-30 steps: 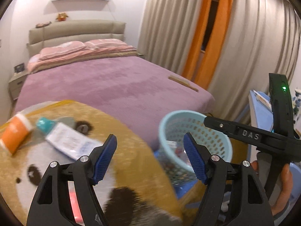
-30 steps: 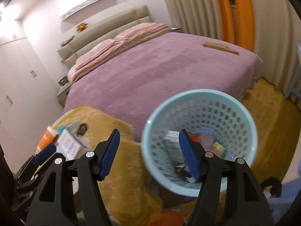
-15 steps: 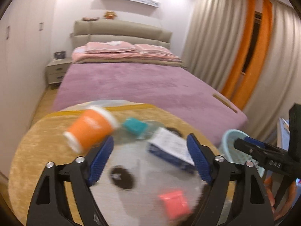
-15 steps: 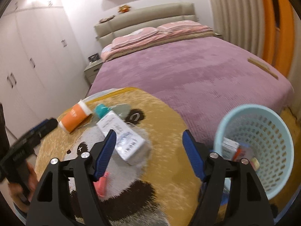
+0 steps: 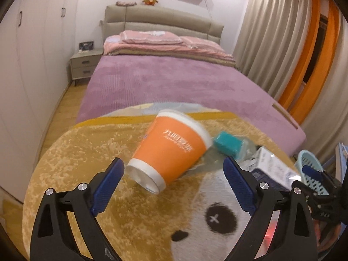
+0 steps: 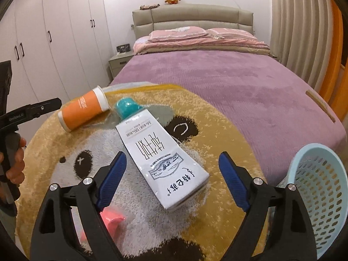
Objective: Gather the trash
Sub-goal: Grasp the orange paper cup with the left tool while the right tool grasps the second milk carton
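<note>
**Both claws over the rug, lined up on separate pieces of trash**

Left claw (image 5: pixel 174 187): jaws wide, nothing held; they have just been opening. The orange paper cup (image 5: pixel 171 150) lies on its side on the round panda rug (image 5: pixel 87 152), in line between the blue pads but beyond them, not touched. Wide spread suits the cup's girth.

Right claw (image 6: pixel 173 178): jaws also wide and empty, likewise just opening. The white carton (image 6: pixel 161 161) lies flat on the rug, its near end reaching between the pads, no contact seen. It lies slanted across the jaw line, so a squeeze would likely meet it slightly askew.

Other trash: a teal-capped clear bottle (image 6: pixel 128 107) touching cup and carton, and a pink scrap (image 6: pixel 112 216) near the right claw's left finger.

The pale blue basket (image 6: pixel 319 198) stands at the rug's right edge beside the bed (image 6: pixel 239 82), close to the carton, so a short carry.

Judgement: approach stage, one item per claw.
</note>
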The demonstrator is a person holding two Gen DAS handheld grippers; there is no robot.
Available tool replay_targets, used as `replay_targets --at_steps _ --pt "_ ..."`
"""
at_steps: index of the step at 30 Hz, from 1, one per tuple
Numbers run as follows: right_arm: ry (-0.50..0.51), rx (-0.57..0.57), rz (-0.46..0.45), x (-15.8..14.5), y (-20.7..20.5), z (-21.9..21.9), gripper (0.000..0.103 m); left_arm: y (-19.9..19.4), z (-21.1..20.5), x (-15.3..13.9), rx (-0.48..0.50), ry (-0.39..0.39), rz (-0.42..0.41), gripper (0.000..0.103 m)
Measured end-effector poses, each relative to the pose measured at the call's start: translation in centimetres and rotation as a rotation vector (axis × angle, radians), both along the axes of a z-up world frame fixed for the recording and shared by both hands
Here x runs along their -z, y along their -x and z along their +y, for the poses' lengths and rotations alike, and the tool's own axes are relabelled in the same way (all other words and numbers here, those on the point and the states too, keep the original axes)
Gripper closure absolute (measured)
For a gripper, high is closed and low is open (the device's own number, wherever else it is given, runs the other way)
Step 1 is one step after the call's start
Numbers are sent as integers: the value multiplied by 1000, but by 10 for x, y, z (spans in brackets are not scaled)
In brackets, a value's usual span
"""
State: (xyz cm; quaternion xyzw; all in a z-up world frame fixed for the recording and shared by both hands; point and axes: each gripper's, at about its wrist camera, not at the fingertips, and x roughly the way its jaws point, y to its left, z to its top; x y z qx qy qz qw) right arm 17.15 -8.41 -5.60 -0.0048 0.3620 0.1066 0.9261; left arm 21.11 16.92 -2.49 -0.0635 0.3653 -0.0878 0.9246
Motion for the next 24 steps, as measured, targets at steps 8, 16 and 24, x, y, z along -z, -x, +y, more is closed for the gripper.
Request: replay_targets --at_steps 8,16,24 --pt "5 -18 44 12 -13 3 20 -21 -4 24 2 -82 39 13" --pt "23 -42 75 18 -18 11 20 -31 -2 32 6 -77 53 13" --pt "78 -69 61 18 -14 22 30 -38 -7 38 5 -79 67 15"
